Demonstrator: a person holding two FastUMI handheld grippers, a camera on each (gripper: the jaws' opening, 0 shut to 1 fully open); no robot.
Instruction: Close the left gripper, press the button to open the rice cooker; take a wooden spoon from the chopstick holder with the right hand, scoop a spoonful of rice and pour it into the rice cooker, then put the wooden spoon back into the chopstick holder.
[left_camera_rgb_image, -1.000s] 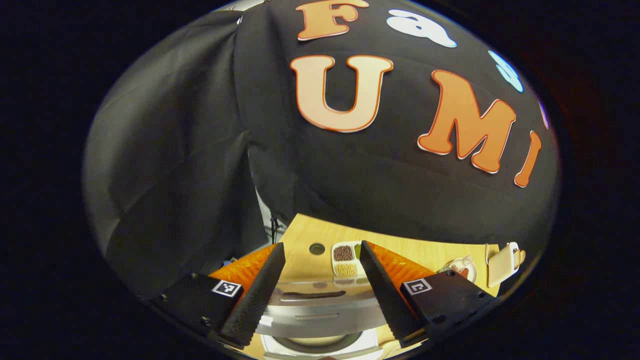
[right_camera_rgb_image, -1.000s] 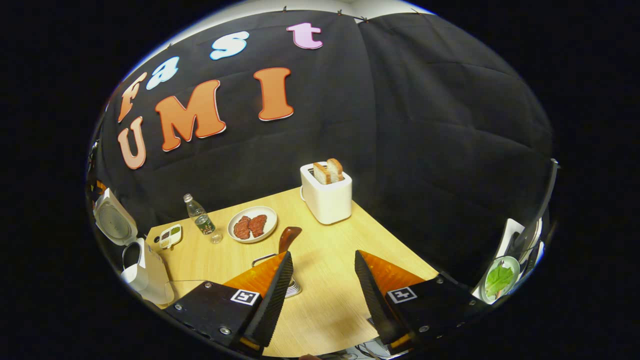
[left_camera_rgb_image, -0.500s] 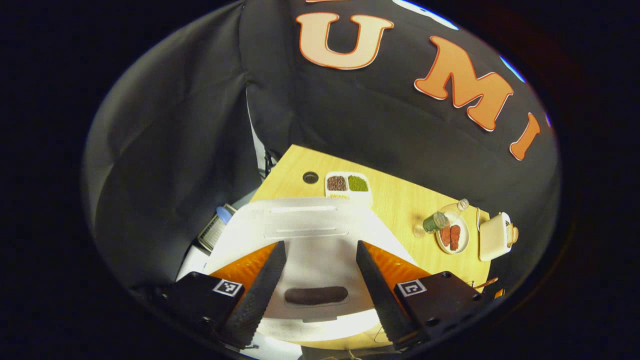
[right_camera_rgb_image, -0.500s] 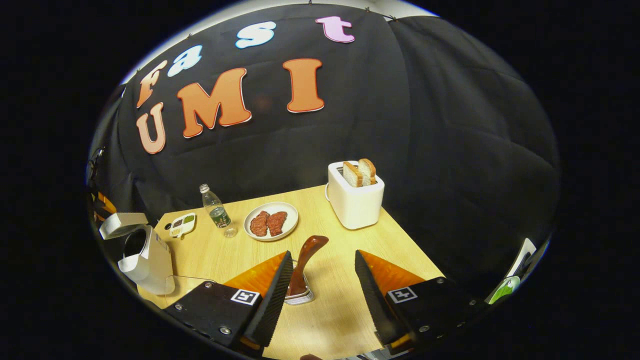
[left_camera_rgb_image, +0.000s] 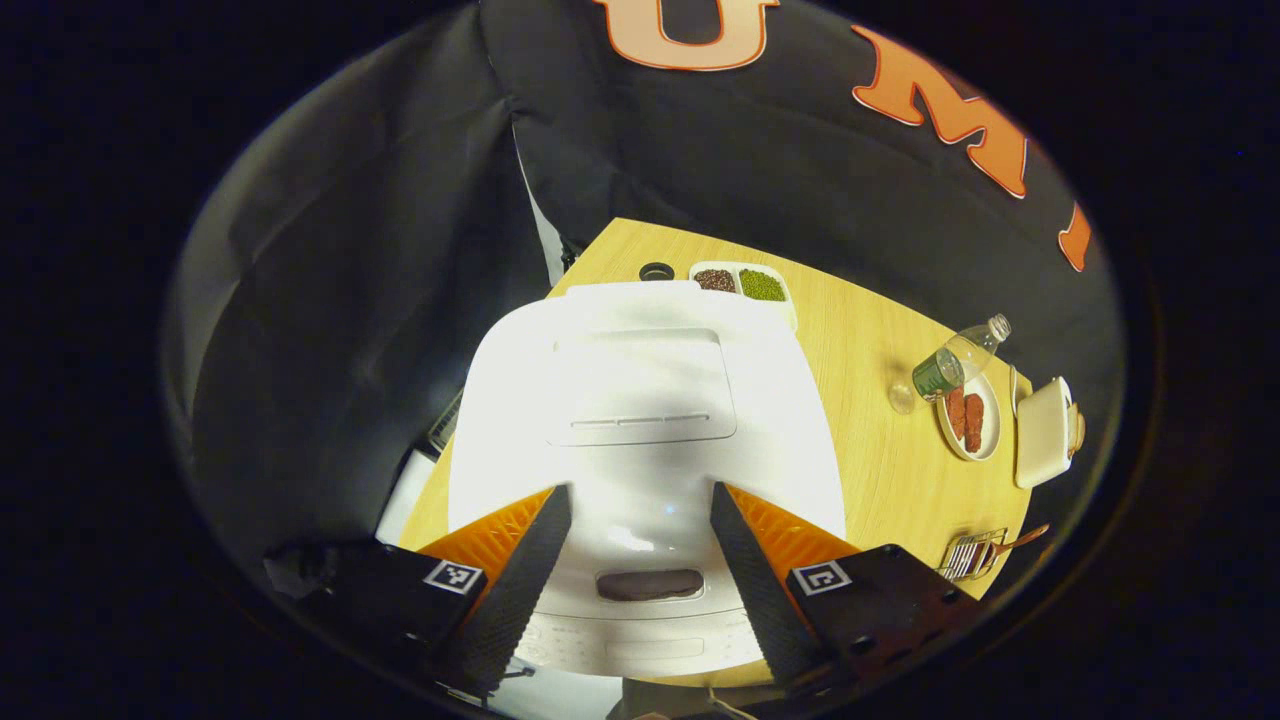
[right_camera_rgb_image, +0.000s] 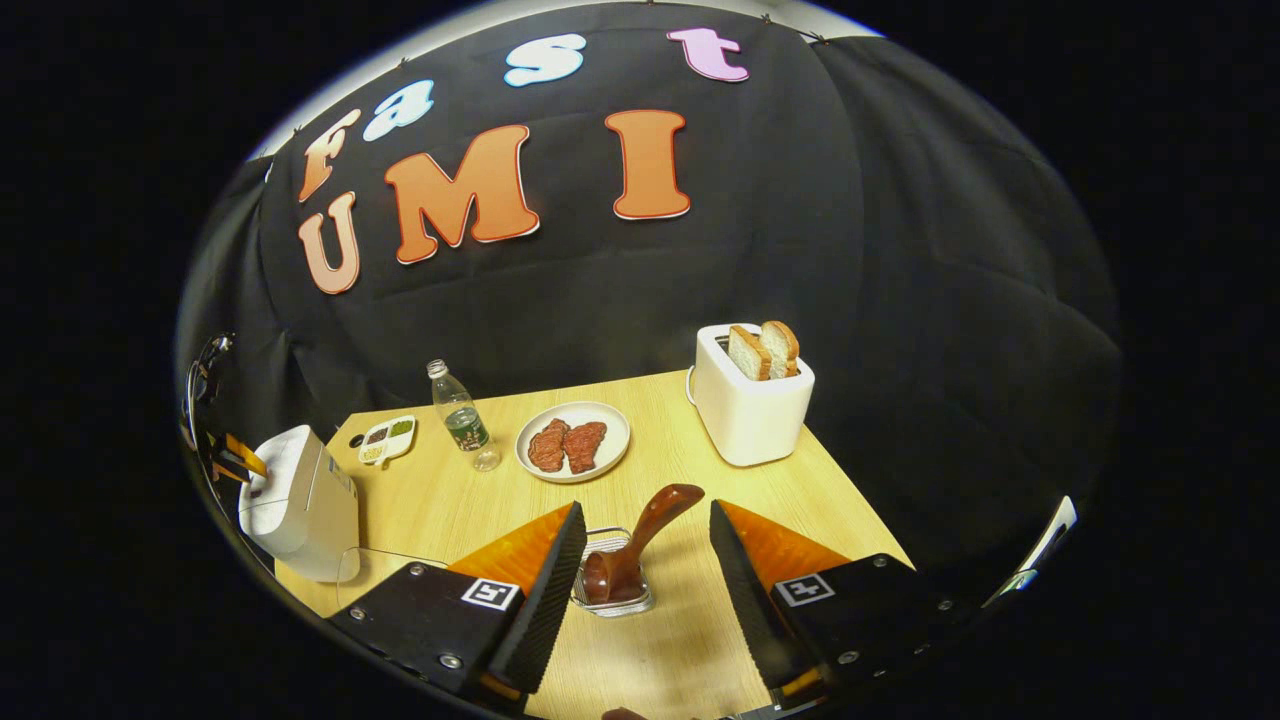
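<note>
The left hand-held gripper (left_camera_rgb_image: 640, 565), its jaws standing wide apart, is hovering over the white rice cooker (left_camera_rgb_image: 640, 420), with the dark oval button (left_camera_rgb_image: 648, 585) lying between its fingers at the cooker's front edge. A second ago the lid was standing open with the inner pot showing; now it is sitting shut, so the task appears to be at or near its end, or resetting for another round. The right hand-held gripper (right_camera_rgb_image: 640, 570), also spread wide and holding nothing, is looking down on the wooden spoon (right_camera_rgb_image: 640, 545), which is leaning in the wire chopstick holder (right_camera_rgb_image: 612, 590) on the bench (right_camera_rgb_image: 700, 640), its handle tilted up to the right. Beyond them are standing a water bottle (right_camera_rgb_image: 458, 420), a plate of meat (right_camera_rgb_image: 572, 441), a toaster (right_camera_rgb_image: 752, 410) with two slices, and a small divided tray of grains (right_camera_rgb_image: 387, 438), well apart from the cooker at the bench's left end.
</note>
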